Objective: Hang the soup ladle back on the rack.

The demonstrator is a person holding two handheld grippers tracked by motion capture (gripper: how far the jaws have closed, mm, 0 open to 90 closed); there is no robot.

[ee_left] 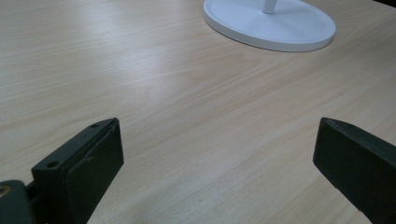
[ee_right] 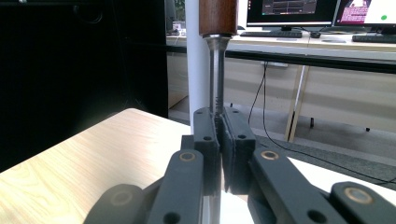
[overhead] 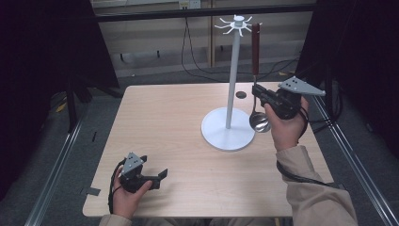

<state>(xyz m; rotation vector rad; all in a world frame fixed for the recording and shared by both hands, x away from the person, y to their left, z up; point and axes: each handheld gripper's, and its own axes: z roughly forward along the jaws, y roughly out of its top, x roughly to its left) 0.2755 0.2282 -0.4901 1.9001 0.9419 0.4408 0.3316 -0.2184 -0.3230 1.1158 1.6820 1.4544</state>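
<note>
Two grippers in frame. Right gripper (overhead: 256,90) has its jaws clamped on the thin metal shank of a ladle (overhead: 255,70) (wooden handle up, bowl down), held upright just beside the pole of a white stand (overhead: 229,123); the bowl hangs low over the edge of the stand's round base. Right gripper view: pads (ee_right: 236,140) pinch the shank just below the handle. Left gripper (overhead: 157,178) rests near the table's (overhead: 164,122) front edge, jaws spread wide, nothing between them.
</note>
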